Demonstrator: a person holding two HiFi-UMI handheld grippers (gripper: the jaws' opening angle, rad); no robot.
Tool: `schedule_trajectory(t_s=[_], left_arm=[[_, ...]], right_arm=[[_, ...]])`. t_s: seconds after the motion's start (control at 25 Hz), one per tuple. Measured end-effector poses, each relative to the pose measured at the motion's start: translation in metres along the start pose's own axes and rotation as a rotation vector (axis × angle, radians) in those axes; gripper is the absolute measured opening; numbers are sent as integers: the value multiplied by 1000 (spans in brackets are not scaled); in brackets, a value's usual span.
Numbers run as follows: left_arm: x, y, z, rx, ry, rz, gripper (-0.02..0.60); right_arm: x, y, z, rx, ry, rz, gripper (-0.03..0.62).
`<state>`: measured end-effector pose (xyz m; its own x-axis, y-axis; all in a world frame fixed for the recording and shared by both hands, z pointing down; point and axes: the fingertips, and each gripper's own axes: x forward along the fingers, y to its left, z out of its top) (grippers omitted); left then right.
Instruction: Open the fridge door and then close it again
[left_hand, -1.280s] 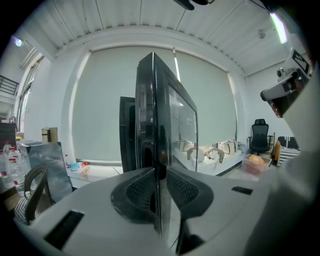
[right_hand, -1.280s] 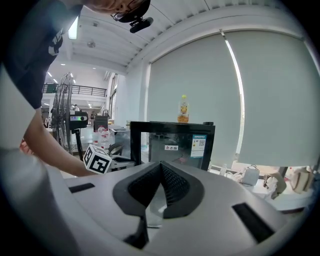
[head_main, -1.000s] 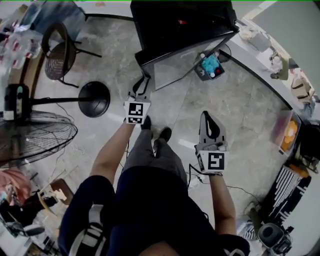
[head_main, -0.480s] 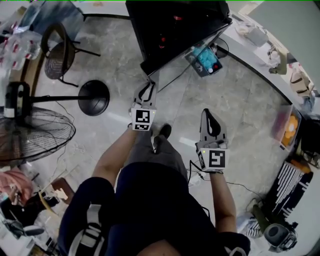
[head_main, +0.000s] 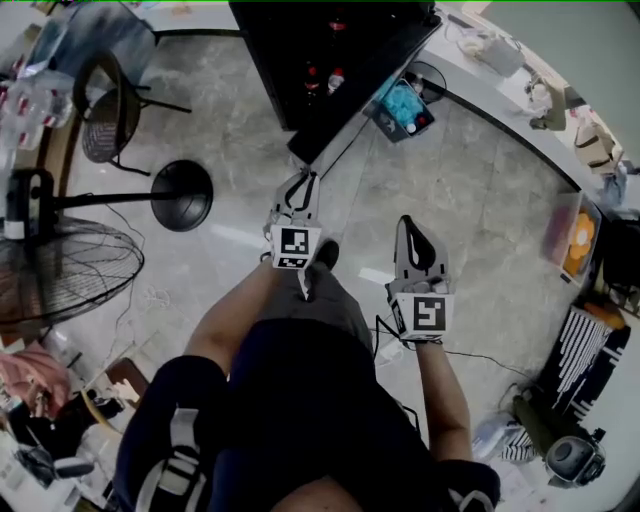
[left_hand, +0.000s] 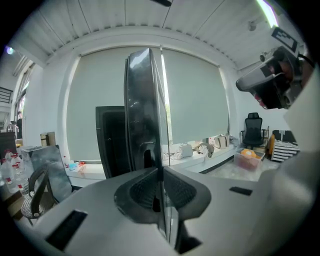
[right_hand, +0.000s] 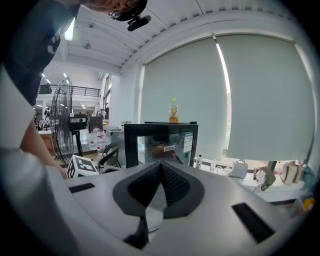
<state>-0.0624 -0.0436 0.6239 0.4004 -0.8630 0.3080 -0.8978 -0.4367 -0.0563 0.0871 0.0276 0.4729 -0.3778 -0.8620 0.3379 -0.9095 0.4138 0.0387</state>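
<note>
The black fridge (head_main: 320, 50) stands at the top of the head view with its glass door (head_main: 345, 135) swung out towards me, and bottles show inside. My left gripper (head_main: 303, 180) reaches to the door's free edge. In the left gripper view that edge (left_hand: 142, 110) runs upright between the jaws of the left gripper (left_hand: 161, 175), which have just been closing and press on it. My right gripper (head_main: 413, 228) hangs lower right, away from the door. Its jaws are shut with nothing between them, and the fridge (right_hand: 160, 142) shows ahead of the right gripper (right_hand: 159, 170).
A standing fan (head_main: 60, 270) and a black chair (head_main: 105, 110) are at the left, with a round stand base (head_main: 180, 195) near them. A white counter (head_main: 520, 110) curves along the right. A teal item (head_main: 403, 105) lies by the fridge's right side. Cables cross the floor.
The left gripper has come back towards me with the door's edge, and the door has swung wider, showing the shelves inside. The right gripper has drifted a little.
</note>
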Motion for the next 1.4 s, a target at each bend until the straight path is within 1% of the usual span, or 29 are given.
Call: schedule_trajectory(t_s=[0.32, 0.56, 0.76, 0.92, 1.12, 1.24, 1.4], left_arm=[[-6, -41, 2, 23, 0, -30, 48], [-7, -60, 3, 41, 12, -37, 46], [-9, -69, 3, 66, 16, -48, 46], [-9, -77, 5, 71, 14, -52, 46], [-10, -87, 6, 102, 12, -69, 44], [-9, -89, 4, 109, 12, -68, 44], [-10, -84, 4, 111, 10, -68, 46]], right_arm=[[-22, -8, -12, 13, 17, -20, 18], [-35, -13, -19, 20, 21, -37, 18], [-40, -15, -19, 21, 20, -52, 18], [-45, -22, -22, 21, 33, -72, 18], [-46, -24, -20, 9, 24, -78, 18], [-45, -24, -21, 11, 42, -89, 18], [-44, -22, -23, 15, 35, -84, 18]])
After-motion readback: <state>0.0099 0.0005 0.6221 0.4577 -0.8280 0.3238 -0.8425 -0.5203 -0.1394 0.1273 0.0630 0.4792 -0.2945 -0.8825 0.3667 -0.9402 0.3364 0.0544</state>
